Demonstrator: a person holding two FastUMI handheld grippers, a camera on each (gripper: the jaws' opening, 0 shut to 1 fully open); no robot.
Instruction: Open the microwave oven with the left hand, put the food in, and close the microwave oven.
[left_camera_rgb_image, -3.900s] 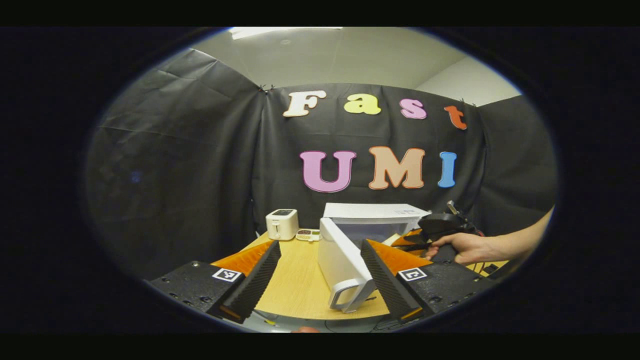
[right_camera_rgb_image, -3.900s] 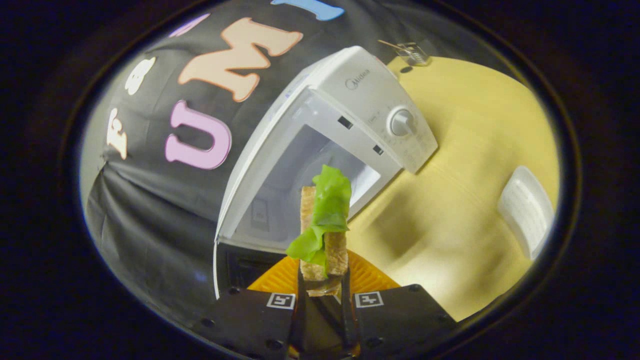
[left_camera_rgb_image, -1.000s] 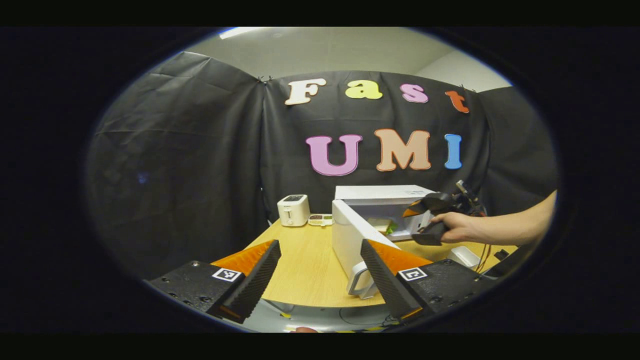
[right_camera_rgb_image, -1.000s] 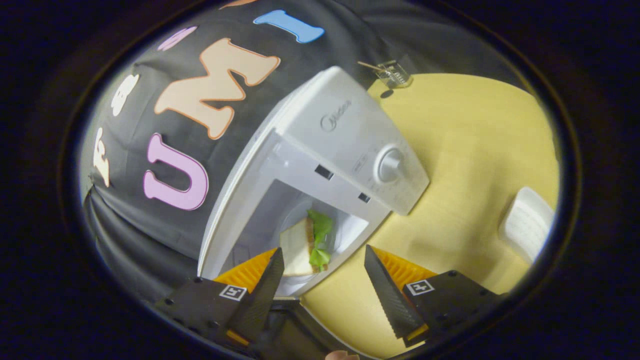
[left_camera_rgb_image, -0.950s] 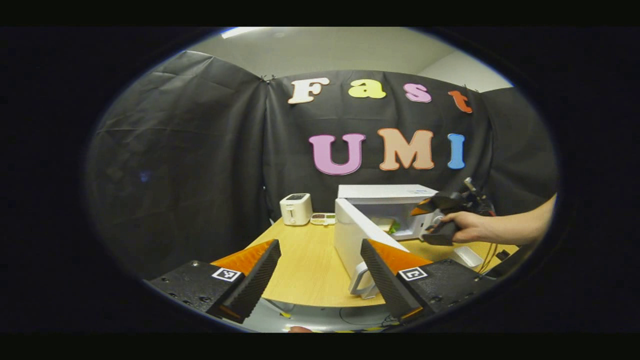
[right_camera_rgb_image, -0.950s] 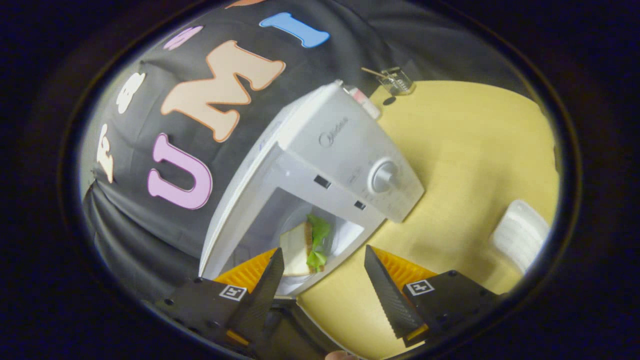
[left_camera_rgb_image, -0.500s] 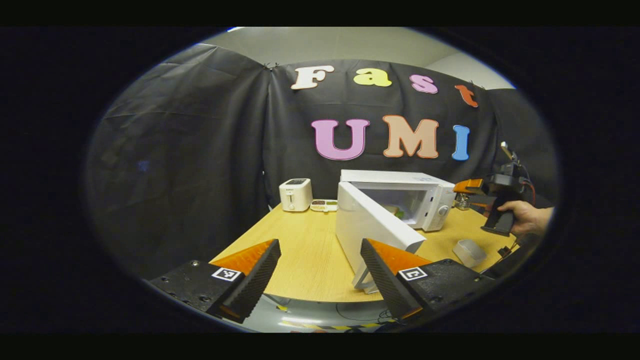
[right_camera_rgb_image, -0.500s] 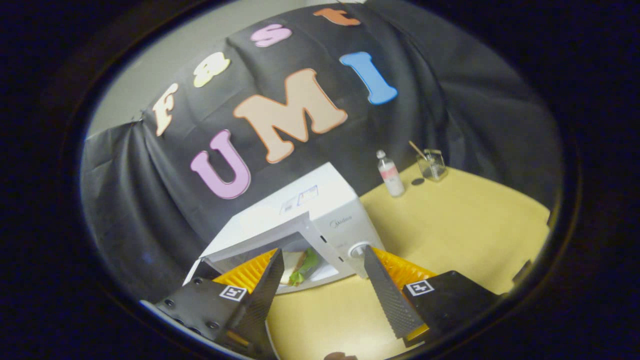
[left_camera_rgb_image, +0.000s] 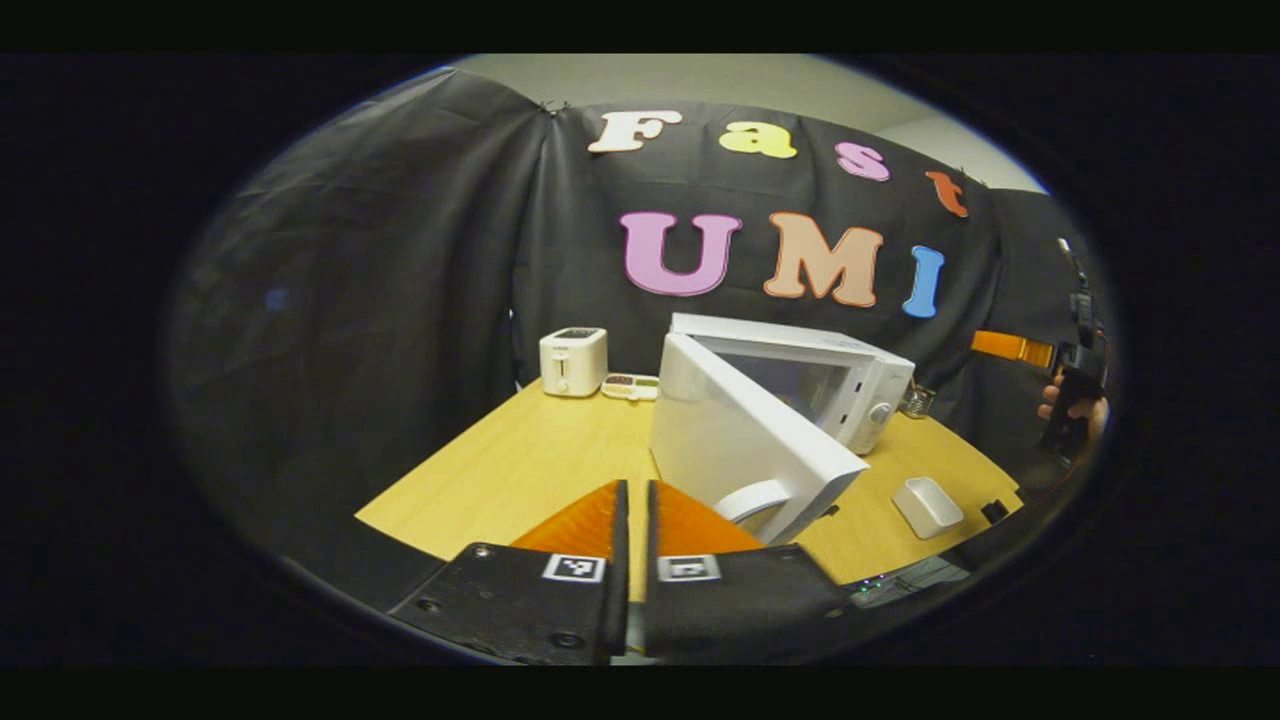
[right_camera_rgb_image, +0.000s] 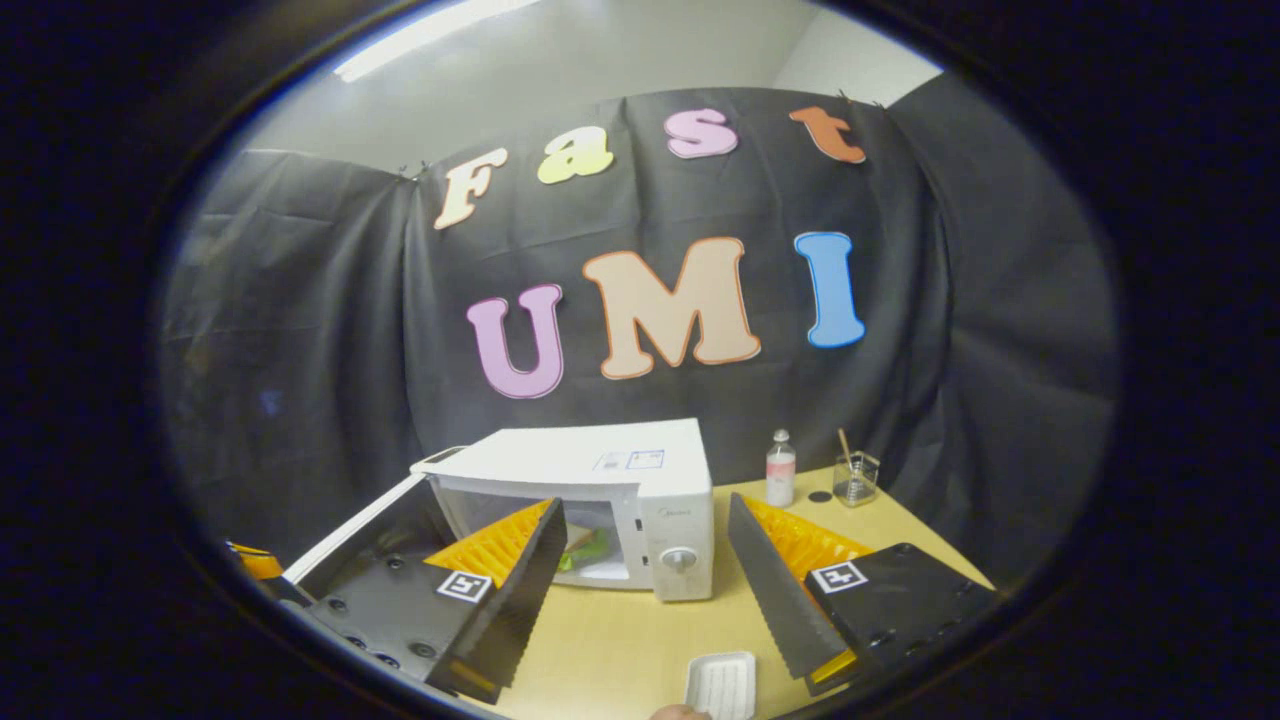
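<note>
Door (left_camera_rgb_image: 740, 440): stiff, light, hinged, ajar; push its flat face; left tongs (left_camera_rgb_image: 631, 520) pinched empty, right tongs (right_camera_rgb_image: 640, 570) wide

Microwave (right_camera_rgb_image: 640, 480) on table (left_camera_rgb_image: 520, 470), food (right_camera_rgb_image: 585, 547) inside, toaster (left_camera_rgb_image: 572, 361) to its left, bottle (right_camera_rgb_image: 780, 468) to its right

Black left gripper (left_camera_rgb_image: 631, 520) bodies, orange ribbed jaws, 2 square markers.
</note>
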